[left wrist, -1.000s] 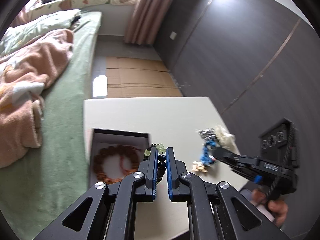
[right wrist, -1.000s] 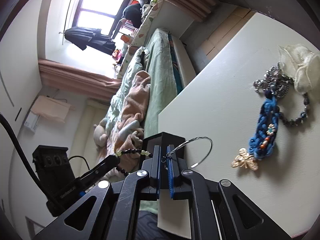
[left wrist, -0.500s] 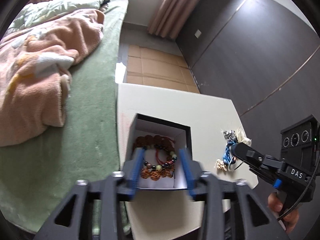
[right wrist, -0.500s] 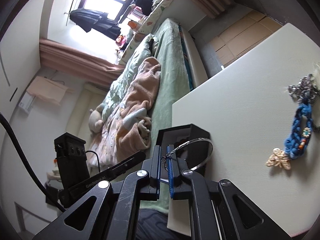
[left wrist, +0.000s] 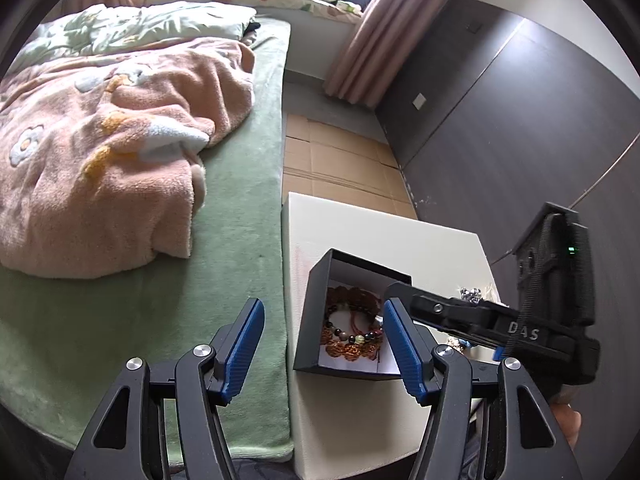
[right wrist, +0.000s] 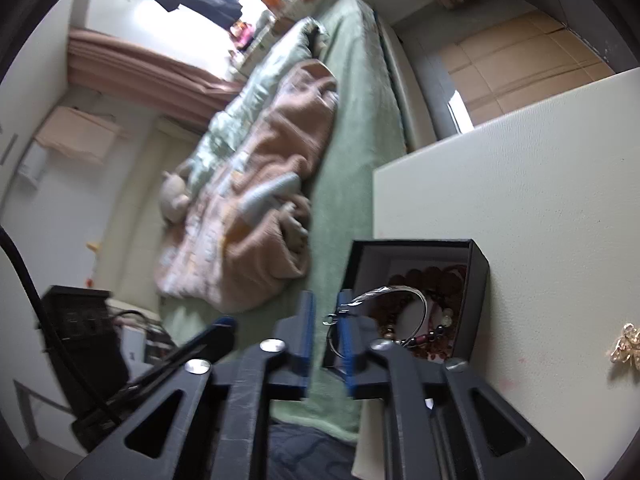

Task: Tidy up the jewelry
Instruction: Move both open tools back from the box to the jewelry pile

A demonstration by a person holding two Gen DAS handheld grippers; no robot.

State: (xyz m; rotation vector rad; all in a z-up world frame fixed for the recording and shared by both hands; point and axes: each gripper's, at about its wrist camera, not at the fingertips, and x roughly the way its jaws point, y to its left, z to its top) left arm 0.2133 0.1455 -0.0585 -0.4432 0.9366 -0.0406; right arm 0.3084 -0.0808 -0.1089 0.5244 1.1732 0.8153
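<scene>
A black jewelry box (left wrist: 316,320) with a white lining stands near the left edge of the white table (left wrist: 440,248). Inside lie a brown bead bracelet (left wrist: 352,296) and a dark bead bracelet with green beads (left wrist: 352,336). My left gripper (left wrist: 324,336) is wide open and empty, raised above the box. My right gripper (right wrist: 324,320) has its jaws slightly apart over the box (right wrist: 478,300). A silver bangle (right wrist: 416,304) hangs at its right finger, over the box; I cannot tell if it is gripped. The right gripper's fingers (left wrist: 440,312) reach in over the box's right side.
A gold butterfly brooch (right wrist: 626,346) lies on the table right of the box. More jewelry (left wrist: 472,292) shows behind the right gripper. A bed with a green sheet (left wrist: 224,240) and a pink blanket (left wrist: 100,160) lies left of the table. A dark wardrobe wall (left wrist: 520,120) stands beyond.
My left gripper opened, dropped the dark bead bracelet into the box and pulled back. My right gripper carried the silver bangle over the box and its jaws parted.
</scene>
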